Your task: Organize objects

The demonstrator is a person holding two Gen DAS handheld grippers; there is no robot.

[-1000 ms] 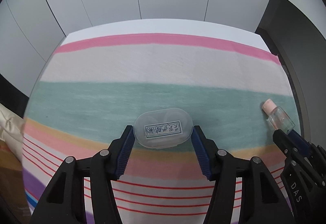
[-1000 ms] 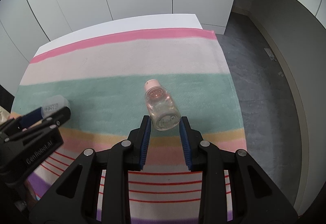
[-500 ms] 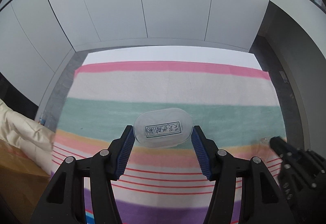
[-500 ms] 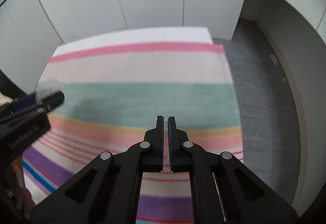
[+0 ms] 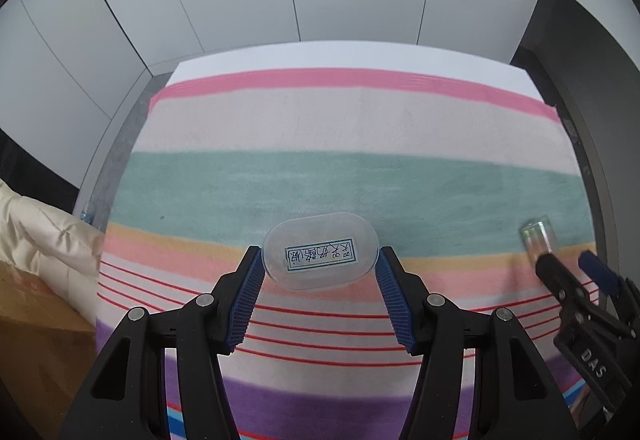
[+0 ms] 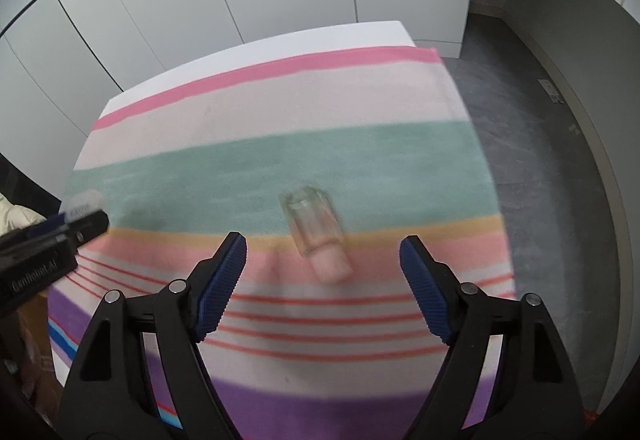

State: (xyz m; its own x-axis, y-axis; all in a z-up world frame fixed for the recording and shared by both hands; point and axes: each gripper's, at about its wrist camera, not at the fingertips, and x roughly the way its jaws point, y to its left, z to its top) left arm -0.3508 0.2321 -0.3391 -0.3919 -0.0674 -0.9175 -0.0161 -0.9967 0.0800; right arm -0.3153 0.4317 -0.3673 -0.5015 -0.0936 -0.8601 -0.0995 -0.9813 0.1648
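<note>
Room first: white panelled wall (image 5: 280, 20) behind the table, grey floor (image 6: 540, 160) off to the right, w/ a grey curved wall past it. From the left cam I also get a cream cushion or quilt (image 5: 44, 240) and a brown cardboard box (image 5: 36, 340) at the left edge.

Table is covered by a striped cloth (image 5: 340, 128): pink band at the far edge, then cream, wide teal, thin yellow, pink, red pinstripes, purple nearest me. A strip of bare white tabletop (image 6: 280, 44) shows beyond the cloth.

My left gripper (image 5: 320, 272) is clamped on a clear oval box (image 5: 320, 250), blue ribbed pads pressing both its ends. Box is translucent plastic w/ a white label, dark handwriting inside a drawn frame; I can't read it. Seen from the right cam it's just a blur at the left gripper's tip.

My right gripper (image 6: 323, 268) has just been opening; jaws now stand wide apart. Between them, touching neither pad, is a small clear bottle (image 6: 316, 228), blurred, pink cap towards me and base pointing away, over the teal-to-pink stripes. Can't tell whether it's resting on the cloth. In the left cam only the bottle's clear base end shows, just ahead of the right gripper's tips at the cloth's right side.
</note>
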